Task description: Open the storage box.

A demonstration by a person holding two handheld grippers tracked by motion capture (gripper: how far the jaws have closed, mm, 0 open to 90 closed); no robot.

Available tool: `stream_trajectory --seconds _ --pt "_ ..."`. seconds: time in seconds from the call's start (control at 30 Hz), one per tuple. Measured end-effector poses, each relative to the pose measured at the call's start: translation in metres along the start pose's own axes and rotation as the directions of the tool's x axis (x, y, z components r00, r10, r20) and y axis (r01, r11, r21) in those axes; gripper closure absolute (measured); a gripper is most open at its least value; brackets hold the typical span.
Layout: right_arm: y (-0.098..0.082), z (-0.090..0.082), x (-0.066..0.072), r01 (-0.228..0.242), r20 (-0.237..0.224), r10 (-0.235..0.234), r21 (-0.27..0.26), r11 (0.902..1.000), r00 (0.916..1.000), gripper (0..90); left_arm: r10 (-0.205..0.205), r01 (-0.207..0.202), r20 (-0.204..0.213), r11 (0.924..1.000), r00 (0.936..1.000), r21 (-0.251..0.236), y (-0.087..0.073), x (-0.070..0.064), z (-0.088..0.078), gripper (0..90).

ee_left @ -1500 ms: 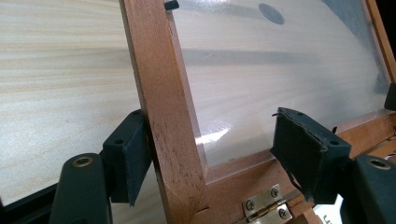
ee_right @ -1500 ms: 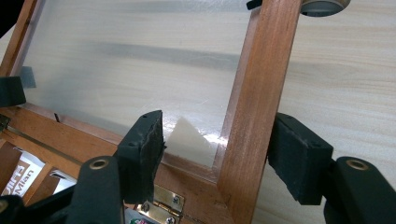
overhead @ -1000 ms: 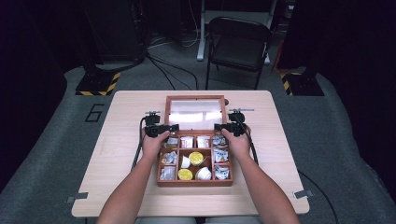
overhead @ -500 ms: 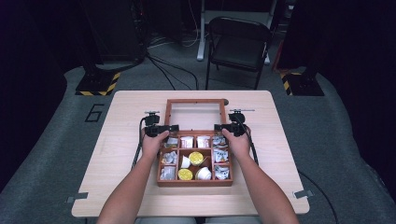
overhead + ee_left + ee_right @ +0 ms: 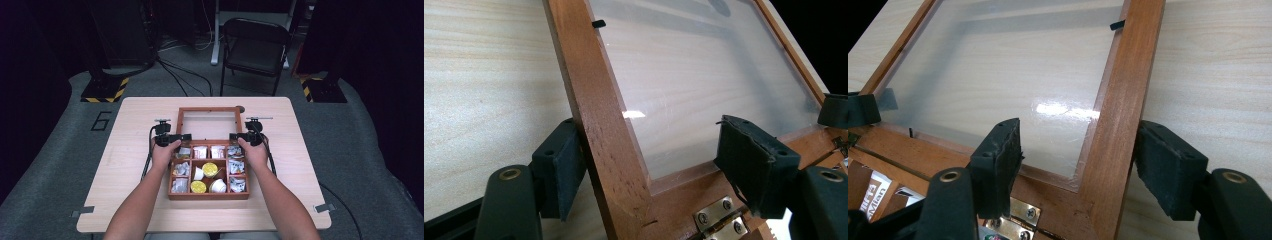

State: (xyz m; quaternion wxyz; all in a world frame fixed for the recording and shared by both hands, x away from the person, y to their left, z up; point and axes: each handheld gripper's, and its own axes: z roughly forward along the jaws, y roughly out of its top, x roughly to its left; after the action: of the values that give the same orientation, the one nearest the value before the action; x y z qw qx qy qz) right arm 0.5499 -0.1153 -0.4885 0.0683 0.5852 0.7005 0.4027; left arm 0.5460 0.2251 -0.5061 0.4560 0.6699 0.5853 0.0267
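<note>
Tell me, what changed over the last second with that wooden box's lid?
The glass lid seems to have tipped back slightly: the white glare on its pane is gone and the table shows through. The left gripper and right gripper stayed astride its side rails, jaws open. The box did not move.

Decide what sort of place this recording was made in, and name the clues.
Probably a lab or studio set up for recording: a lone wooden table on grey carpet, dark equipment stands with hazard-striped bases, loose cables and a folding chair behind.
</note>
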Motion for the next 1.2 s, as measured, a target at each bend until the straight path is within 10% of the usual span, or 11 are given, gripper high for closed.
stream_trajectory --seconds 1.2 --pt "-0.0013 0.0039 -0.0048 -0.091 -0.023 0.092 0.034 0.9953 0.9955 35.3 -0.065 0.064 0.026 0.9975 0.9976 0.028 -0.0012 0.0060 0.0026 29.1"
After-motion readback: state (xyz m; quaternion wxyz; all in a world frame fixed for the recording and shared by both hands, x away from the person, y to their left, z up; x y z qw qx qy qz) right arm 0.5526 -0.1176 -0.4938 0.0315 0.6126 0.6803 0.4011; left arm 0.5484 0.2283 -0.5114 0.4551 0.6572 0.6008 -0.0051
